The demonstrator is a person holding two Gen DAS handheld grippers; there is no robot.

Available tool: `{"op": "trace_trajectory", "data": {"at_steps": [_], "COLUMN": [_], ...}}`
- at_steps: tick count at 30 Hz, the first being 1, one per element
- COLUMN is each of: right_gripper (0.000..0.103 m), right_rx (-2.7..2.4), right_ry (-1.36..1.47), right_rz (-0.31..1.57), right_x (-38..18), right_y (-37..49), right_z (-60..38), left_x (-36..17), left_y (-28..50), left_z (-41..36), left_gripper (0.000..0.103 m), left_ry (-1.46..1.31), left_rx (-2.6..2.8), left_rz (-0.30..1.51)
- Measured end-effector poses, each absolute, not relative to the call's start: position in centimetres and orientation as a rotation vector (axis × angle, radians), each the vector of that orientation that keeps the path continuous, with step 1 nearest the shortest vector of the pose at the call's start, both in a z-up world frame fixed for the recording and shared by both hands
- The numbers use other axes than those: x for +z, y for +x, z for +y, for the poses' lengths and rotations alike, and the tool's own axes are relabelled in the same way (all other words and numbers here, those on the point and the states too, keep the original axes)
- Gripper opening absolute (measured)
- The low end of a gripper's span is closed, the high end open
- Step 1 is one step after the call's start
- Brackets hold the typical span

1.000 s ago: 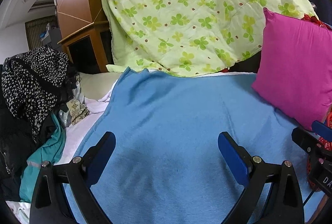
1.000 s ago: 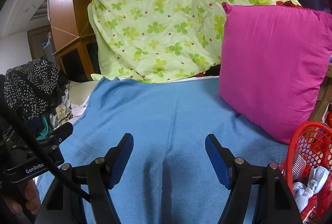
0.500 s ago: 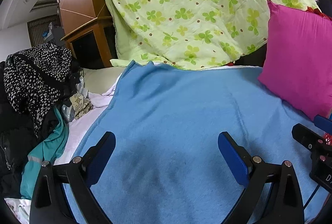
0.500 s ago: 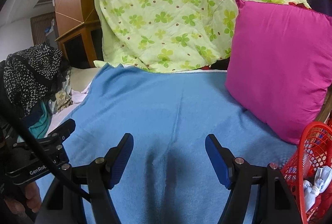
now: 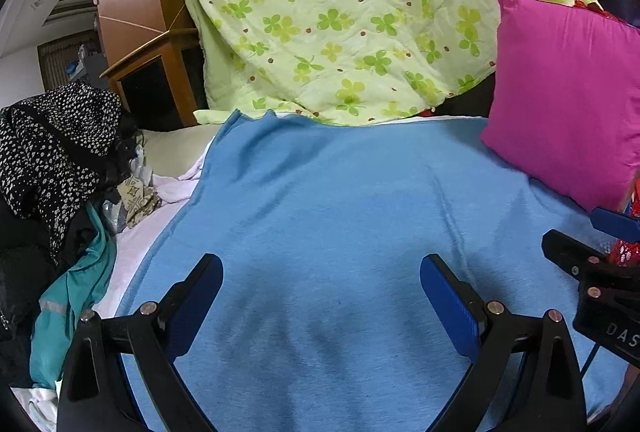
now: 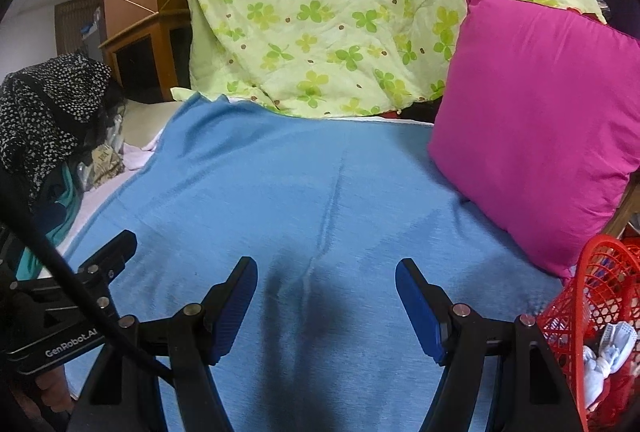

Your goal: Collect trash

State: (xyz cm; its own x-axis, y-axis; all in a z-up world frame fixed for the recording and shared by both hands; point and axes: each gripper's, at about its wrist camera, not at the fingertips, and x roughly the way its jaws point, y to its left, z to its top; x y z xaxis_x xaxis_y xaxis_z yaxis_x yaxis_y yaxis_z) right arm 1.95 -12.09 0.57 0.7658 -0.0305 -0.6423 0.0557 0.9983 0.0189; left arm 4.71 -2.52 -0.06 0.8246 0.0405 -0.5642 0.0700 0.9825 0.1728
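Note:
A red mesh basket (image 6: 592, 296) stands at the lower right in the right wrist view, with white crumpled trash (image 6: 608, 348) inside it. My right gripper (image 6: 326, 280) hovers open over the blue blanket (image 6: 320, 184), nothing between its blue pads. In the left wrist view my left gripper (image 5: 322, 274) is open too, over the same blanket (image 5: 340, 200) with empty jaws. The right gripper's body (image 5: 600, 284) shows at the right edge of that view, with a bit of the red basket (image 5: 624, 252) behind it. No loose trash shows on the blanket.
A magenta pillow (image 6: 540, 120) leans at the right. A green clover quilt (image 6: 360, 0) drapes behind the blanket. Dark spotted and teal clothes (image 5: 60, 172) pile up at the left beside a wooden cabinet (image 5: 140, 32). A hand (image 6: 44, 396) grips the left tool.
Both grippers have sunk slightly toward the blanket, so the view has shifted and the quilt and pillow sit a little differently in frame. The jaws stay as wide as before.

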Motion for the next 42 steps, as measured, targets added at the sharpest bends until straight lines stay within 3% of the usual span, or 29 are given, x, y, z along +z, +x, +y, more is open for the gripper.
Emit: {"op": "trace_trajectory", "data": {"at_steps": [42], "right_gripper": [0.075], "right_rx": [-0.093], "right_ry": [0.037], "right_rz": [0.715], "right_x": [-0.2], "right_y": [2.0], "right_z": [-13.7], "left_x": [-1.5], "left_y": [5.8], "left_z": [-4.0], "left_gripper": [0.099], "left_ry": [0.205], "left_rx": [0.012], "left_rz": [0.646]}}
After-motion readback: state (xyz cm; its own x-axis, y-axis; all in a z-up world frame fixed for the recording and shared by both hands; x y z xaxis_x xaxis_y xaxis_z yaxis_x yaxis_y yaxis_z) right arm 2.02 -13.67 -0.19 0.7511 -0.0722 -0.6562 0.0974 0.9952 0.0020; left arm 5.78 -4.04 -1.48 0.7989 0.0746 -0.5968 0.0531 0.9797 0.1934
